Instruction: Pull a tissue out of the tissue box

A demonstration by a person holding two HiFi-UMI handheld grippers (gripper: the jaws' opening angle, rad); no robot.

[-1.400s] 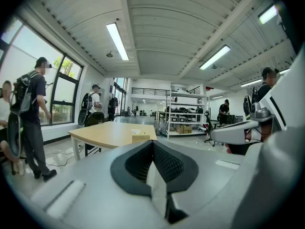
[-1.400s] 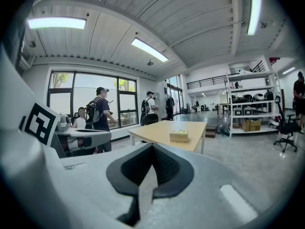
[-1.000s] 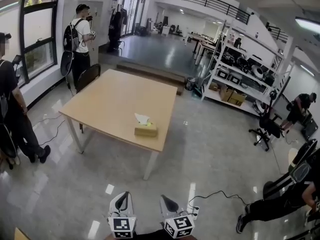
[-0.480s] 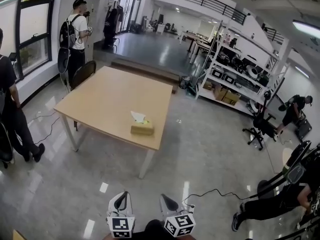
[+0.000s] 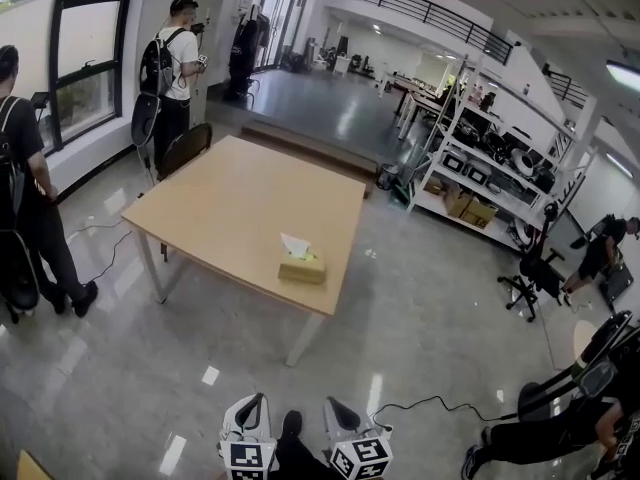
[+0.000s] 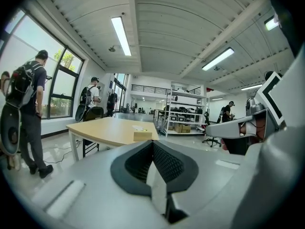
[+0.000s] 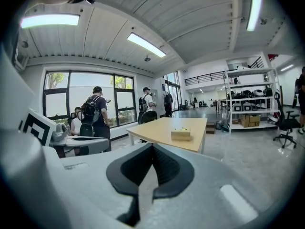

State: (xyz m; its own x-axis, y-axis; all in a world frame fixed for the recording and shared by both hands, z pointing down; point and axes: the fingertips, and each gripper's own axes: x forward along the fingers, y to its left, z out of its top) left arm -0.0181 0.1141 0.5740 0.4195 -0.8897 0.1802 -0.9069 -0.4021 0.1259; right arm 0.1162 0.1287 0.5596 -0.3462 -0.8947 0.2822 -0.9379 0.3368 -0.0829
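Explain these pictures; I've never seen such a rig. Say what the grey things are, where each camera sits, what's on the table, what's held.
No robot: a person carries a claw in each hand. The wide picture comes from a camera on their head; the left claw and right claw show at its bottom. The other two pictures look along each claw. Both are shut, holding nothing. Ahead, the table bears a tissue box with a tissue sticking up.
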